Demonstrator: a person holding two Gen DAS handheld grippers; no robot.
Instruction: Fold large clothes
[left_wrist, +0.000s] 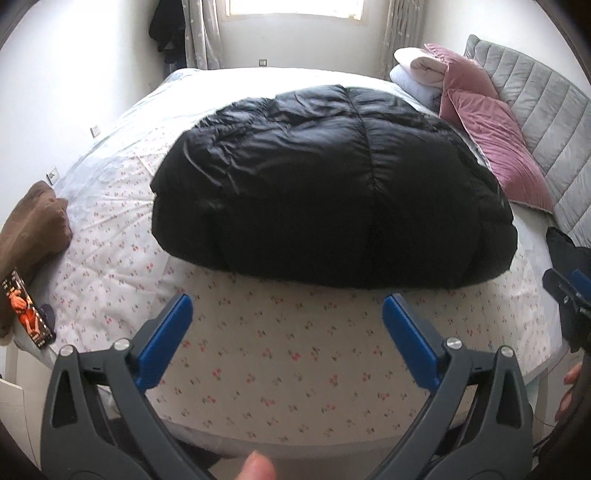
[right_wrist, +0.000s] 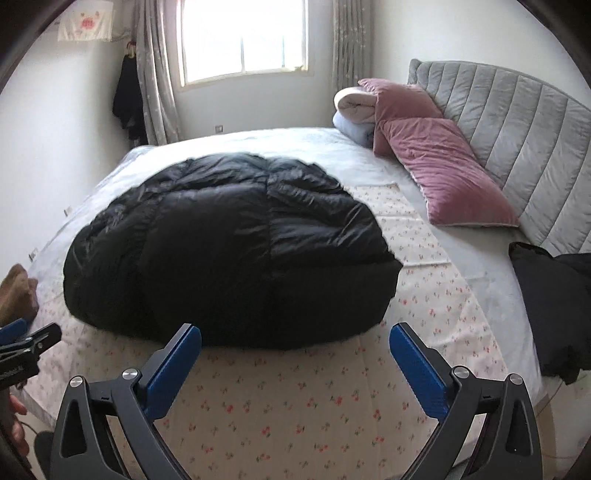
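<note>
A black puffer jacket (left_wrist: 325, 188) lies folded into a thick bundle on the bed's floral sheet (left_wrist: 280, 354); it also shows in the right wrist view (right_wrist: 229, 251). My left gripper (left_wrist: 288, 306) is open and empty, held above the sheet just short of the jacket's near edge. My right gripper (right_wrist: 295, 336) is open and empty, also just in front of the jacket's near edge. The right gripper's side shows at the right edge of the left wrist view (left_wrist: 569, 291), and the left gripper's side shows at the left edge of the right wrist view (right_wrist: 26, 347).
Pink pillows (right_wrist: 439, 173) and rolled bedding (right_wrist: 354, 107) lie against the grey headboard (right_wrist: 524, 122). A brown garment (left_wrist: 29, 232) and a phone (left_wrist: 27, 310) sit at the bed's left edge. Another black garment (right_wrist: 554, 310) lies at the right. A window (right_wrist: 243, 37) is behind.
</note>
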